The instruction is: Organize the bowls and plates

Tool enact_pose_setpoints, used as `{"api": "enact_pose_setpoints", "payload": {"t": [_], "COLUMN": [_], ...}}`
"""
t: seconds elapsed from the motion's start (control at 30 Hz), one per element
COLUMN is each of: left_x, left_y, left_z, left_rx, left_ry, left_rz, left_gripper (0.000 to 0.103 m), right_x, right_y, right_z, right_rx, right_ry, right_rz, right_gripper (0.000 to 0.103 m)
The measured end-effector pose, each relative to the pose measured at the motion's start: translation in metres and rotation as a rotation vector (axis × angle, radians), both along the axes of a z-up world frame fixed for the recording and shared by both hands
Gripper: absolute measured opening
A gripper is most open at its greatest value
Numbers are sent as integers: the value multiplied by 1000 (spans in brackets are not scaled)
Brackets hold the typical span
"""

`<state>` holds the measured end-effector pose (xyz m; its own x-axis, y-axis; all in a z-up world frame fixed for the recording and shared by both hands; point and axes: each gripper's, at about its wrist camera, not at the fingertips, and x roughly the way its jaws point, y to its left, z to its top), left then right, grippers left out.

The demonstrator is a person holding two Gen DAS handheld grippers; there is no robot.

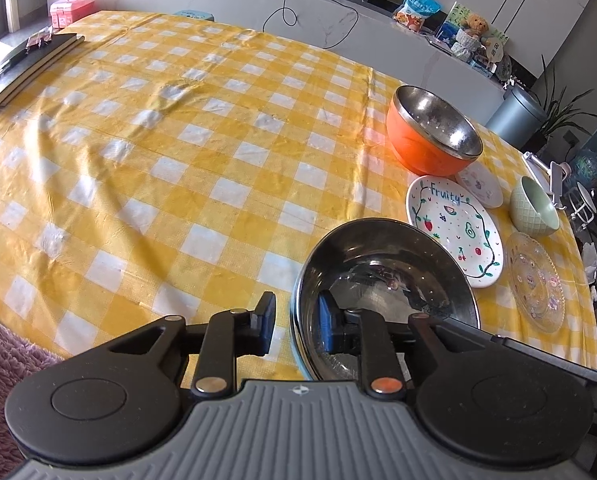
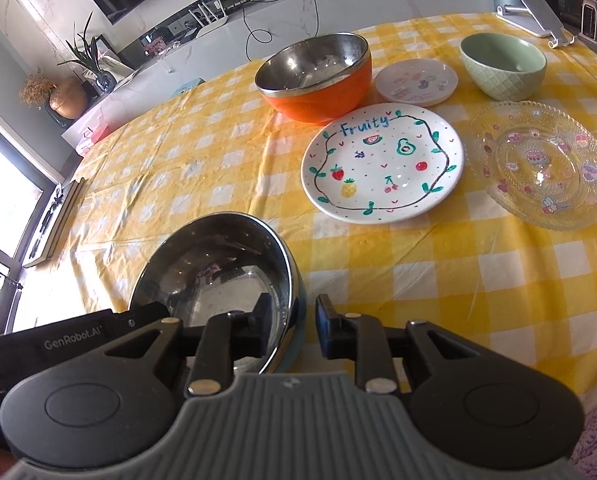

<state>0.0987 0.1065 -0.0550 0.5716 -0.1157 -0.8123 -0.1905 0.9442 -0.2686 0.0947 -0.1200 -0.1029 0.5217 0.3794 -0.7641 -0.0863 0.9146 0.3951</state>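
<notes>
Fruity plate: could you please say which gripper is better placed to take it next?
Probably right: the right gripper straddles the rim of the steel bowl nearer the Fruity plate; the left gripper has the bowl between.

Free room: the worktop (image 1: 146, 128) lies bare from centre to left edge.
Obstacles: orange bowl (image 2: 314, 76), Fruity plate (image 2: 382, 164), glass plate (image 2: 542, 164) and green bowl (image 2: 502, 66) crowd the right edge.
Left edge: books (image 1: 22, 68).

Right gripper (image 2: 291, 322) straddles rim of steel bowl (image 2: 214, 268), pads clear of it. Ahead: fruit plate (image 2: 382, 162); beyond it orange bowl (image 2: 318, 76). Ahead right: glass plate (image 2: 538, 164), green bowl (image 2: 502, 66).
</notes>
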Motion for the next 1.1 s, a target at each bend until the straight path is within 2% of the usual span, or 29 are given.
{"api": "enact_pose_setpoints", "payload": {"t": [0.13, 0.23, 0.4, 0.53, 0.6, 0.7, 0.83, 1.1], "left_x": [-2, -4, -9, -3, 3, 14, 34, 81], "left_y": [1, 2, 1, -4, -8, -14, -18, -37], "left_z": [4, 10, 28, 44, 52, 63, 73, 88], "left_rx": [3, 20, 36, 54, 70, 88, 52, 111], "left_ry": [-10, -31, -80, -94, -89, -81, -71, -49], "left_rz": [9, 12, 0, -54, -75, -107, -144, -200], "left_gripper": [27, 28, 41, 48, 49, 49, 49, 49], "right_x": [-1, -3, -8, -9, -6, -1, 17, 69], "right_y": [-2, -3, -6, -11, -15, -23, -37, -52], "right_z": [3, 8, 25, 41, 48, 61, 75, 88], "right_rx": [18, 41, 39, 1, -42, -62, -62, -51], "right_ry": [-15, -39, -115, -169, -165, -199, -186, -128], "right_rz": [5, 12, 9, -10, -58, -96, -137, -179], "right_gripper": [40, 50, 69, 71, 88, 87, 87, 82]}}
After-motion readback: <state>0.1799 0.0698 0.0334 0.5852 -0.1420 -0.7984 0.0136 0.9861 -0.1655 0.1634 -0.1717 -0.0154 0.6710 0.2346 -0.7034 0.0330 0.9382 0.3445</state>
